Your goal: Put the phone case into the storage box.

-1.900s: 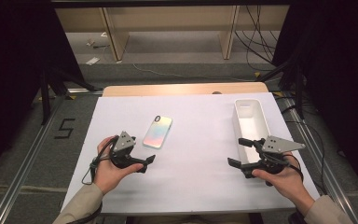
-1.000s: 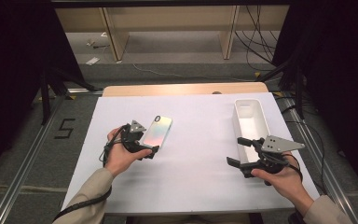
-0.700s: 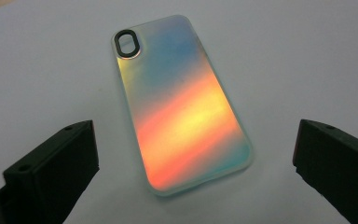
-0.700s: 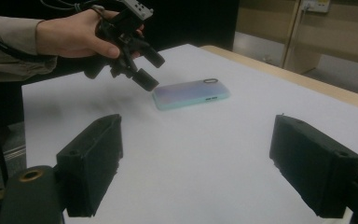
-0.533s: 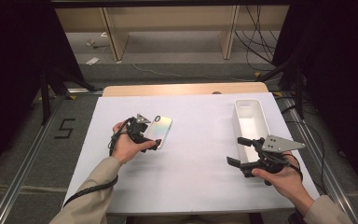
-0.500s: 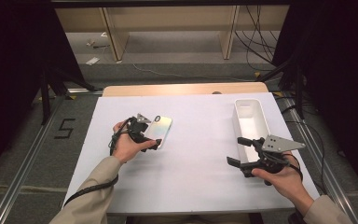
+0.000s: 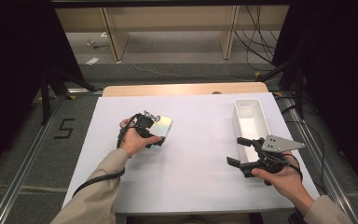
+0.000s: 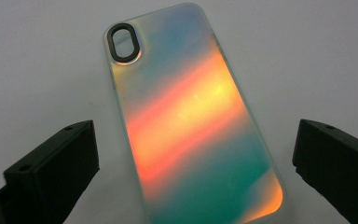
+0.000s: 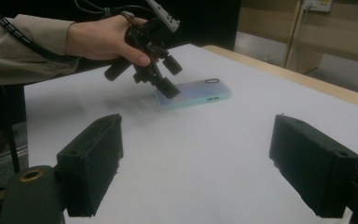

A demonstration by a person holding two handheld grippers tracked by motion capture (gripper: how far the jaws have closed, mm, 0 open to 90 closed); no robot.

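Approach step: my left gripper (image 8: 186,154) hangs spread over the case (image 8: 191,121) lying flat mid-table, right gripper (image 7: 247,154) idle and spread; next I lower and clamp its long edges.

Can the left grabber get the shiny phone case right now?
Probably yes. The left gripper hangs just above the phone case, jaws open on either side of it, and nothing lies in between.

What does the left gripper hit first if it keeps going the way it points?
Most likely the phone case: it lies flat on the white table, between the open jaws of the left gripper, which do not touch it. How far above it they stand is unclear.
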